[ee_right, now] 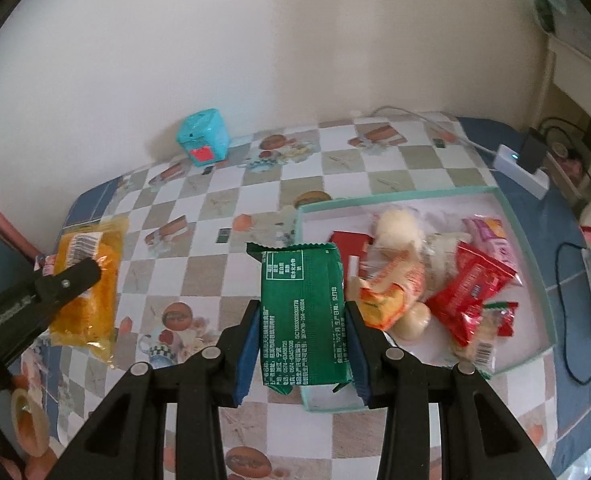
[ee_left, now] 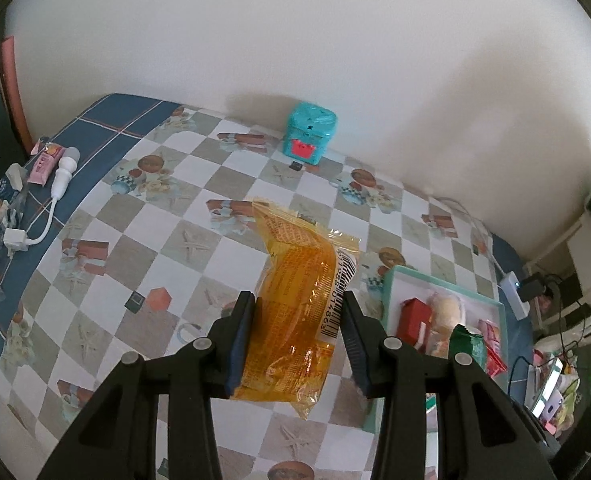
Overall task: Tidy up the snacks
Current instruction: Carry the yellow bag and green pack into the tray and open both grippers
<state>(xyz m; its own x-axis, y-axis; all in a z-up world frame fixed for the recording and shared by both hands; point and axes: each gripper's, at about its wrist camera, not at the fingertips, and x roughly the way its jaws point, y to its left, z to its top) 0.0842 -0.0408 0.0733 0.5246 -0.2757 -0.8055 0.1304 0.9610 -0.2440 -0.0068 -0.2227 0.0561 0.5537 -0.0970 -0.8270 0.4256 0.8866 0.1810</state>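
Left wrist view: the left gripper (ee_left: 297, 336) pinches an orange snack packet (ee_left: 299, 312) above the checkered tablecloth (ee_left: 167, 240), left of the teal-rimmed tray (ee_left: 391, 280).

Right wrist view: the right gripper (ee_right: 301, 340) clamps a green snack packet (ee_right: 303, 312) over the tray's (ee_right: 535, 256) near-left corner, beside red packets (ee_right: 469, 288) lying inside it.

One tray (ee_right: 531, 248), one orange packet (ee_left: 299, 308), one green packet (ee_right: 305, 316), one teal box (ee_right: 204, 142).

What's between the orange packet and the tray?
Right wrist view: only bare checked tablecloth lies between the orange packet and the tray; the green packet hangs nearer.
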